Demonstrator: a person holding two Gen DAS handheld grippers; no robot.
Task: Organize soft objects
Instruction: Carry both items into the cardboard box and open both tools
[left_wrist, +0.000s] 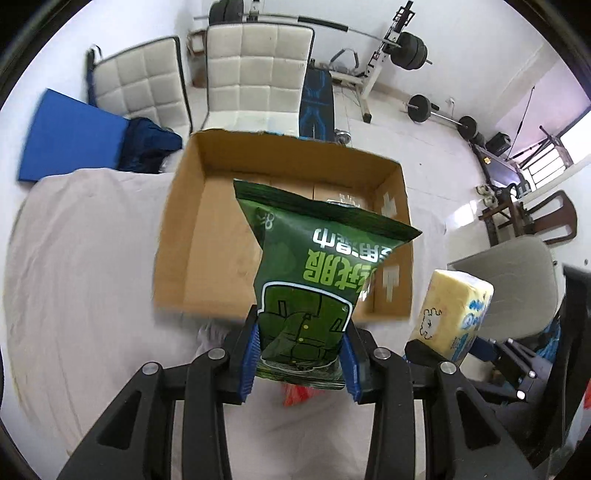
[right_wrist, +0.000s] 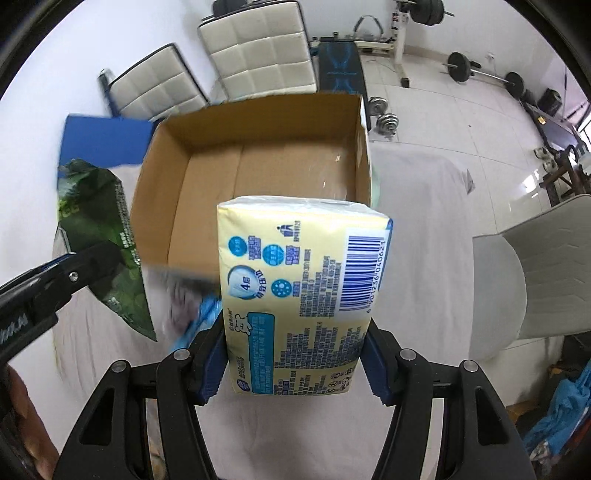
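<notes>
Here both tongs are loaded: the left tongs (left_wrist: 301, 363) clench a green wipes pack (left_wrist: 314, 280), the right tongs (right_wrist: 295, 363) a yellow tissue pack (right_wrist: 299, 295). The open cardboard box (left_wrist: 207, 236) lies straight ahead, roughly equally near each.

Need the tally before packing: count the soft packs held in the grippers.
2: the green wipes pack in the left gripper, the yellow tissue pack in the right gripper. Others may lie hidden underneath.
</notes>
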